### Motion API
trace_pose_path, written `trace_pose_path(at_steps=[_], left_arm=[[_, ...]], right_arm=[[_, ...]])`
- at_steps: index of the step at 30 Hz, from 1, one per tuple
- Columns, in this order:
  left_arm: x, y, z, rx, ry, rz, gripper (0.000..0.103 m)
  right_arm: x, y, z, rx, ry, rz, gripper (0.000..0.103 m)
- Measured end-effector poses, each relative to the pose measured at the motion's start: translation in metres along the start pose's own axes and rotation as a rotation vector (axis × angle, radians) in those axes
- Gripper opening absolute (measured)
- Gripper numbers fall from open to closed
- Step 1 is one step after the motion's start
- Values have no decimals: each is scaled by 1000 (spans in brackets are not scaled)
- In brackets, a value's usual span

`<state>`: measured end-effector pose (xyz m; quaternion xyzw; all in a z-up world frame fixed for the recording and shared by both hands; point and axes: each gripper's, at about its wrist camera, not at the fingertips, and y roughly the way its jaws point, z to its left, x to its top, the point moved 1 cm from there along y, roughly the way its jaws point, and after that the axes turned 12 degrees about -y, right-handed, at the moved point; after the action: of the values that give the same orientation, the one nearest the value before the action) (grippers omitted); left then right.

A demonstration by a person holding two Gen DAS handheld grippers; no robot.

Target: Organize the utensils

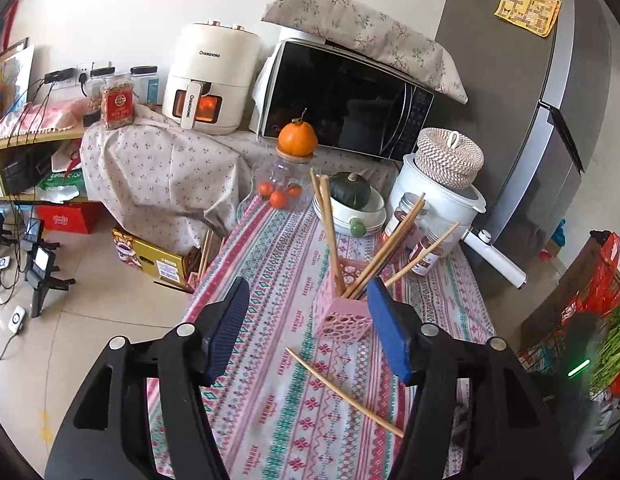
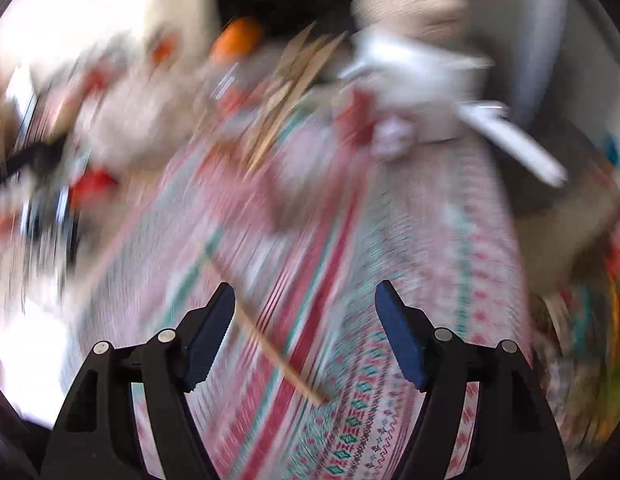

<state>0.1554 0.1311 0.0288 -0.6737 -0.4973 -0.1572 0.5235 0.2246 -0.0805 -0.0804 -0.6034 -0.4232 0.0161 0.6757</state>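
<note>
The left hand-held gripper [image 1: 307, 292] is seen with its blue pads spread apart and nothing gripped between them. It is held above a counter [image 1: 269, 400] covered by a patterned pink, red and teal cloth. Just beyond the right pad, a pink perforated holder [image 1: 342, 316] is stood on the cloth, and several wooden chopsticks [image 1: 330, 224] are leaned in it at differing angles, some tilted left and others splayed to the right. One loose chopstick [image 1: 342, 390] is laid flat on the cloth in front of the holder, apart from it, running diagonally between the two fingers of the left hand-held gripper in that view.

Behind the holder, a white bowl [image 1: 374, 216] containing a dark green squash [image 1: 350, 190] is placed, with a glass jar [image 1: 283, 184] of small orange fruits to its left and an orange [image 1: 297, 139] set on the jar's lid. A microwave [image 1: 346, 100] and a cream air fryer [image 1: 211, 80] are ranged along the wall.

The right wrist view is heavily blurred. The right hand-held gripper [image 2: 305, 292] is shown with its pads wide apart and empty, pointed down at the cloth. A single chopstick [image 2: 269, 348] is seen lying on the cloth between the fingers, nearer the left one; contact with either pad cannot be made out.
</note>
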Motion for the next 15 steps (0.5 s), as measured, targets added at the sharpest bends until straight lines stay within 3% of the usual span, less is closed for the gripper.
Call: trace_pose_path(at_steps=[4,6,9,12,13,15], left_arm=[[14,-7,15,5,-19,-26,70],[22,-10,26,1,-55,-33,71],[30,-11,39,-1,-91,-31,71],[38,-13,53,-3,-119,-36,71],[40,-14,57,-4,-131,-38,71],[43,-14,64,-6,-152,-36,71]], right_arm=[[12,45,45,55,-206,99,71],[20,67,67,109,-249,144,71],[31,100,89,93,-270,212,68],[34,125,94,96,-244,261,46],[37,126,93,117,-218,235,35],[41,127,95,140,-216,234,23]])
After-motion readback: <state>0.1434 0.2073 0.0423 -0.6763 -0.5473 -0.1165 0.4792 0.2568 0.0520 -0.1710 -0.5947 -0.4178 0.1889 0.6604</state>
